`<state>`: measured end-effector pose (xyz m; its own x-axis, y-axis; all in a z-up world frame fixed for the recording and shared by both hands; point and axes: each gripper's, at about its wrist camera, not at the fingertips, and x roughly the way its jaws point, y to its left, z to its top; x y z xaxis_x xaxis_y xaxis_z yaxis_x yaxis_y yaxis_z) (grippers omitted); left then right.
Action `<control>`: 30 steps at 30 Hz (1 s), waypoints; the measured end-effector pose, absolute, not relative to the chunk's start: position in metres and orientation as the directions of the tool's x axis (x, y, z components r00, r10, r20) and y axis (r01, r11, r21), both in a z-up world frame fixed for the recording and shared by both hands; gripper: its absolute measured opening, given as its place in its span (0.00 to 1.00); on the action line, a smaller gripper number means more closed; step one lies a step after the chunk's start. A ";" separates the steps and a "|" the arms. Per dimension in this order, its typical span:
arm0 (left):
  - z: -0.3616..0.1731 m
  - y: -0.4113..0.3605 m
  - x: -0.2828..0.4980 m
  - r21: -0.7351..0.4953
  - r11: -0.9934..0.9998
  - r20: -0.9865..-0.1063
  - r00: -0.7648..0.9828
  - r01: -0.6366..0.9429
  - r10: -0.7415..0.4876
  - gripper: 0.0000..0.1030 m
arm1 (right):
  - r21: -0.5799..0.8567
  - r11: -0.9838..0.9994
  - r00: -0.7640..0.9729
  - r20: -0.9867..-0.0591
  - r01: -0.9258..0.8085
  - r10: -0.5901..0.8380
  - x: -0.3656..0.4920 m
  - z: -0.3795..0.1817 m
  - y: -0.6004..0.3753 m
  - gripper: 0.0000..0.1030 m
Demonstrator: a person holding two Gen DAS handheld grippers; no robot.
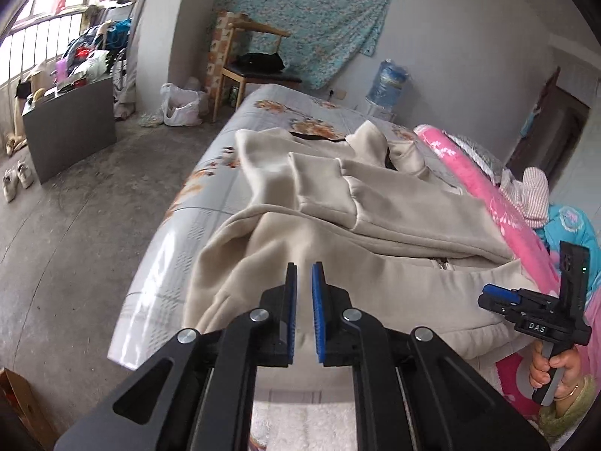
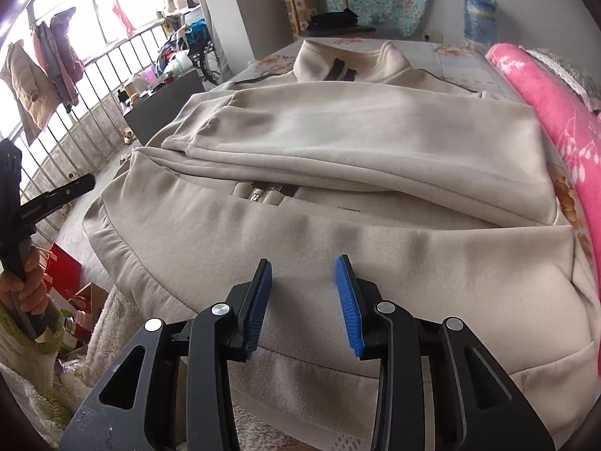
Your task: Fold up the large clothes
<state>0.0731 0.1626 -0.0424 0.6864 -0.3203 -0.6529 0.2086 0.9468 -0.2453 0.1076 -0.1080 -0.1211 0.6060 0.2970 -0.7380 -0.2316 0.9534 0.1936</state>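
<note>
A beige jacket (image 2: 338,143) with a dark zip lies mid-frame on a bed (image 1: 210,184) whose pale grey sheet bears orange flowers. At the right edge a pink blanket (image 2: 556,105) carries white blossoms. A teal floral cloth (image 1: 311,11) hangs at the upper centre. Each black tool (image 2: 303,302) has blue pads (image 2: 347,308). Lower right, a green cuff (image 1: 574,409).

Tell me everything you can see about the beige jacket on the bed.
The beige jacket looks like soft fleece, with a stand-up collar at the far end, dark trim and a front zip. It lies front up on the floral bed sheet. Both sleeves are folded across the chest, cuffs overlapping. The ribbed hem hangs over the near bed edge. A pink blanket lies along one side. Neither gripper holds it.
</note>
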 end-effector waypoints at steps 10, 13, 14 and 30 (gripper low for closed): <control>-0.064 0.170 0.078 -0.006 1.000 -0.746 0.666 0.006 -0.009 0.08 | 0.194 0.952 0.608 -0.735 -0.237 0.301 0.108 -0.121 -0.109 0.32; -0.054 0.169 0.074 -0.057 0.997 -0.714 0.695 0.057 -0.080 0.08 | 0.172 0.954 0.610 -0.738 -0.245 0.290 0.107 -0.121 -0.108 0.32; -0.052 0.167 0.077 -0.080 0.994 -0.706 0.700 0.075 -0.109 0.08 | 0.167 0.954 0.611 -0.738 -0.247 0.287 0.107 -0.121 -0.107 0.32; -0.042 0.145 0.088 -0.050 0.997 -0.732 0.678 0.052 -0.072 0.28 | 0.190 0.956 0.614 -0.734 -0.223 0.289 0.108 -0.113 -0.115 0.46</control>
